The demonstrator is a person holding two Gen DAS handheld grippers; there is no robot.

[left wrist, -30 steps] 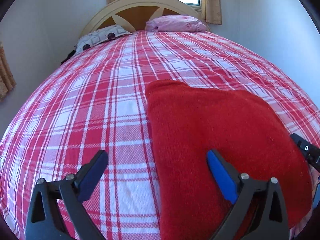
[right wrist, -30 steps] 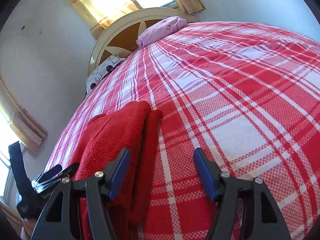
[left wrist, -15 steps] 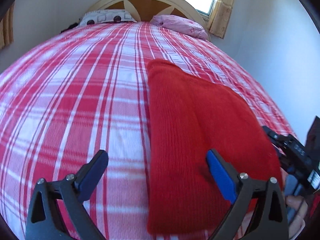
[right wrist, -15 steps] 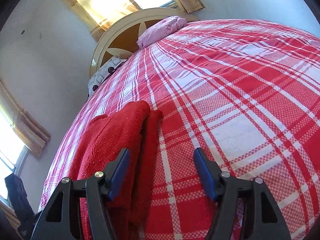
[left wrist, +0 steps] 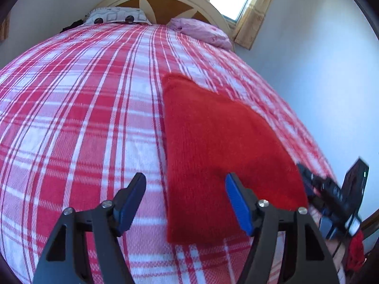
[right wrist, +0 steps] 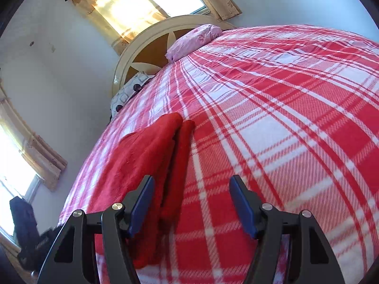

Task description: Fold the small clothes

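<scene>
bed [left wrist: 83, 123]: lying under a plaid cover | red knit garment [left wrist: 220, 146]: lying folded, long axis running toward the headboard | left gripper [left wrist: 186, 198]: jaws closing, empty, straddling its near left edge | right gripper [right wrist: 191, 203]: gaping, empty, hovering beside its right edge

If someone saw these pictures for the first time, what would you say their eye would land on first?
Probably the folded red knit garment, lying flat on the red-and-white plaid bedspread that fills both views. Next, the left gripper, low in the left wrist view, its jaws closing above the garment's near left edge without touching it. Farther back, a pink pillow lies by the arched headboard.
</scene>
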